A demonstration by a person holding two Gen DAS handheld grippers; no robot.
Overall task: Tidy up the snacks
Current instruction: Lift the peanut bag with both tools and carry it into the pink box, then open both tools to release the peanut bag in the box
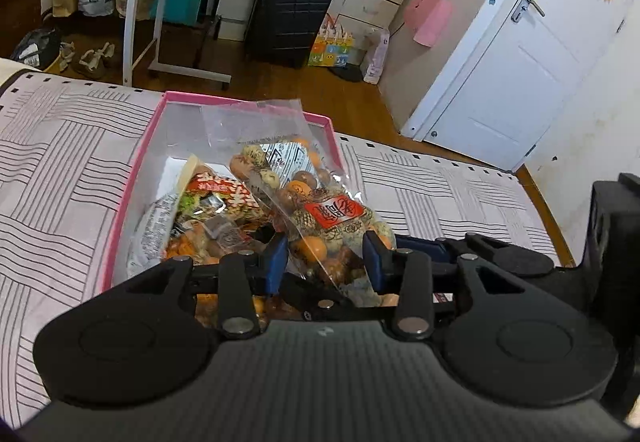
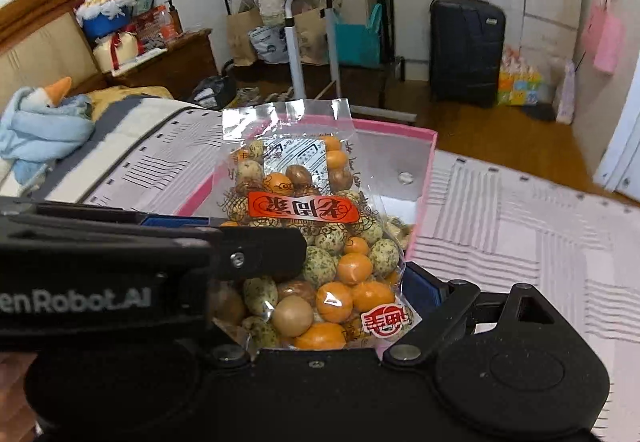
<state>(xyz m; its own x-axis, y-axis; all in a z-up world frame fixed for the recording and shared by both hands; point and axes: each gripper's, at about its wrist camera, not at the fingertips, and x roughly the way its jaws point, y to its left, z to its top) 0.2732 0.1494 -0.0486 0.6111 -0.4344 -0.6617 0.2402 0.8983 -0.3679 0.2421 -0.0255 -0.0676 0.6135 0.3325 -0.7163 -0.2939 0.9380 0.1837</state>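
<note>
Between the blue pads (image 1: 276, 258) of the left gripper (image 1: 326, 262) a clear bag (image 1: 320, 210) of coated nuts is seen, the jaws drawn fairly narrow about its lower end; whether the pads press on the film or merely flank it cannot be told from the left wrist view. Wide-spread jaws are shown by the right gripper (image 2: 320, 282), with the same bag (image 2: 316, 242) lying between them and its near pad (image 2: 424, 290) just beside the bag's edge; no grip is judged there. The bag's long axis runs away from both grippers, its sealed top pointing toward the far wall of the pink box (image 1: 132, 162), over which it is held tilted. A second packet (image 1: 208, 210) already lies in the box, to the left. The left gripper is judged nearer, so lowering falls to it.
</note>
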